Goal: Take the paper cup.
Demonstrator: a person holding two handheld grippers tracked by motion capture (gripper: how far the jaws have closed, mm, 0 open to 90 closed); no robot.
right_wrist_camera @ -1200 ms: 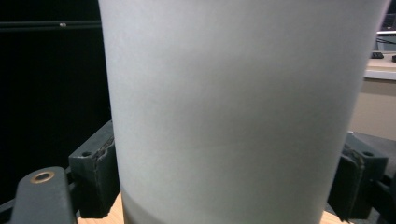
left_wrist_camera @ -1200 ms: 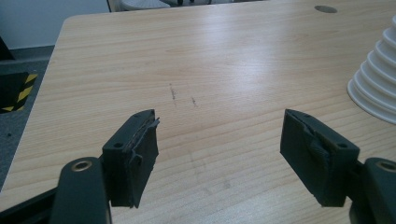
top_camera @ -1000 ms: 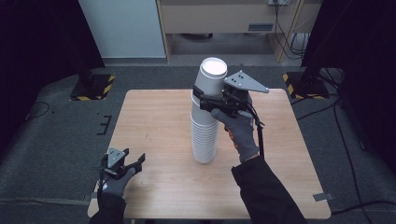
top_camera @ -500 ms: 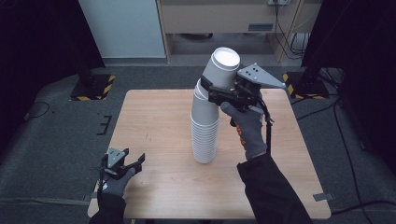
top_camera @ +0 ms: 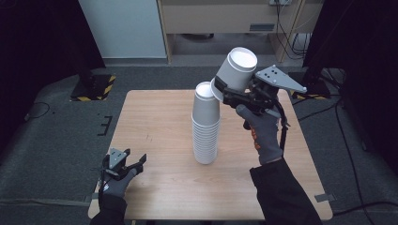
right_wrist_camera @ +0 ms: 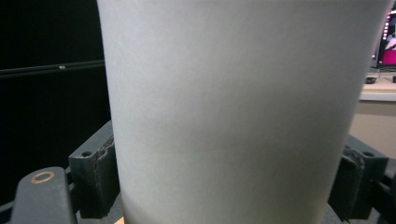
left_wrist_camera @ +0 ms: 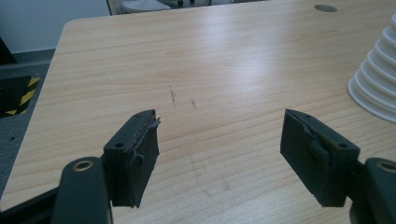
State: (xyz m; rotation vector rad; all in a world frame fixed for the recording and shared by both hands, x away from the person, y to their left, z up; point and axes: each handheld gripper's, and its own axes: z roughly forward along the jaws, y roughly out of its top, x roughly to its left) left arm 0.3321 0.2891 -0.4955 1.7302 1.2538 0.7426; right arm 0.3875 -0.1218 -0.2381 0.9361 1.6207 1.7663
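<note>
High view: R gripper (top_camera: 225, 96) clamped on tilted white cup (top_camera: 236, 69) beside stack (top_camera: 206, 124); L gripper (top_camera: 133, 165) wide, nothing between.

Both of the person's hands wear grey knit gloves, and the forearms are covered by dark sleeves. An orange patch shows on the right glove. The right tool (top_camera: 224, 92) is black, topped by a grey three-cornered plate with small dark holes near its corners, and a black cable loops down from it along the wrist. The left tool (top_camera: 137, 161) is black with a small grey plate on top. Its jaws carry dark, worn rubber pads (left_wrist_camera: 142, 158), fixed with small screws, and brass-coloured eyelets sit at the jaw roots.
</note>
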